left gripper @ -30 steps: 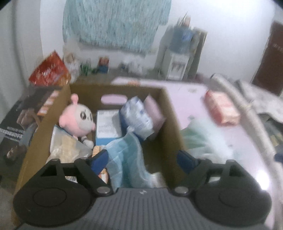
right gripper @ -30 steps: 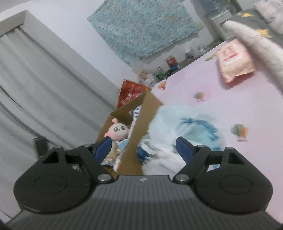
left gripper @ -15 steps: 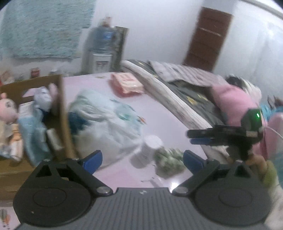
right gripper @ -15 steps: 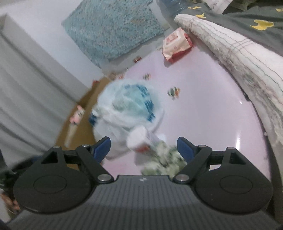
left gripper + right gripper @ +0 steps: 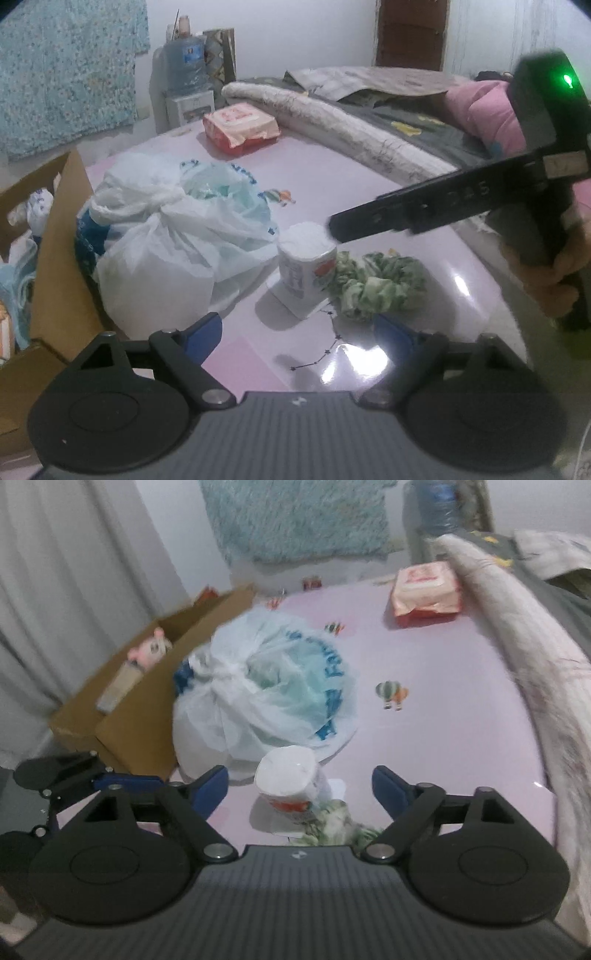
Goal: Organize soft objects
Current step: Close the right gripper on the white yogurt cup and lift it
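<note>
A small white paper roll with a printed wrapper (image 5: 304,266) stands on the pink sheet (image 5: 332,173), with a crumpled green cloth (image 5: 376,280) touching its right side. My left gripper (image 5: 297,332) hovers just short of both; its jaws are closing with nothing between them. My right gripper (image 5: 300,788) hangs over the roll (image 5: 290,782), which shows between its opening jaws, untouched by the pads. The green cloth (image 5: 340,819) lies under it. A knotted white plastic bag (image 5: 177,229) sits behind. In the left wrist view the right gripper (image 5: 343,227) reaches in from the right, a hand holding it.
A cardboard box (image 5: 147,709) stands left of the bag, holding a pink plush toy (image 5: 147,650) and other soft things. A pink wipes pack (image 5: 240,125) lies farther back. A rolled grey-white blanket (image 5: 517,635) borders the sheet on the right. A water dispenser (image 5: 184,74) stands by the wall.
The left view swung from the box across to the roll and green cloth. The right view dropped from the bag towards the roll. Both grippers are now lower and closer to the sheet.
</note>
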`<action>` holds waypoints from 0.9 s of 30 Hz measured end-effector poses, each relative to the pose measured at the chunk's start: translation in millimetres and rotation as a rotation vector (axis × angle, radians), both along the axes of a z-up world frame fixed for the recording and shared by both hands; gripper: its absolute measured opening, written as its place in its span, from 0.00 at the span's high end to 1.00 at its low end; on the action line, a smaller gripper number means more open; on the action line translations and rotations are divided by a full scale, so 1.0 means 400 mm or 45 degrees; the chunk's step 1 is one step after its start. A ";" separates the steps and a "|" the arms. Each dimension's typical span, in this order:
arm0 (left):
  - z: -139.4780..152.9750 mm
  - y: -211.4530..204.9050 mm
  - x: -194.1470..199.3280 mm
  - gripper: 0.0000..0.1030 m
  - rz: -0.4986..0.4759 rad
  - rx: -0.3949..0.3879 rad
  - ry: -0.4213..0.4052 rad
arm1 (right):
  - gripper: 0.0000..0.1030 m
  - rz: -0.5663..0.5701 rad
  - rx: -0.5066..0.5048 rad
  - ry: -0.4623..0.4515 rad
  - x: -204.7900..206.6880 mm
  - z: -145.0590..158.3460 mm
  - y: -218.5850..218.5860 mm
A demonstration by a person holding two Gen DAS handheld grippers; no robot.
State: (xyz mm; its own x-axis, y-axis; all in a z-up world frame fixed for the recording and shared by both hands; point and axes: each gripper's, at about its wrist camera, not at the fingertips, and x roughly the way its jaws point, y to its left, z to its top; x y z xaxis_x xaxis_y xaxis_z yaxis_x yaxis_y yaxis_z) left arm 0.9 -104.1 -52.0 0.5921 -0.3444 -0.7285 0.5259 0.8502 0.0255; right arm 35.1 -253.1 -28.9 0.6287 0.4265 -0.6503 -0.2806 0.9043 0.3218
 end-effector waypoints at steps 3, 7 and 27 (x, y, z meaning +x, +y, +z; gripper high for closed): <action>-0.021 0.007 0.019 0.12 0.006 -0.010 0.047 | 0.14 0.053 -0.094 0.030 0.042 -0.028 0.058; -0.054 0.017 0.035 0.12 0.010 -0.010 0.056 | 0.34 0.040 -0.232 0.054 0.089 -0.070 0.105; -0.076 0.069 0.062 0.41 0.063 -0.203 0.123 | 0.48 -0.091 0.768 0.548 0.147 -0.190 -0.018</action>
State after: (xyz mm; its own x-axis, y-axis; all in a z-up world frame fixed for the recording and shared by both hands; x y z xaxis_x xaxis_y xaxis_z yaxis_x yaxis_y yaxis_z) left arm 25.9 -76.6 -82.3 0.5410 -0.4324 -0.7214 0.4768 0.8642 -0.1605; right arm 93.8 -260.4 -104.8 0.4107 0.7548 -0.5114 0.0353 0.5473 0.8362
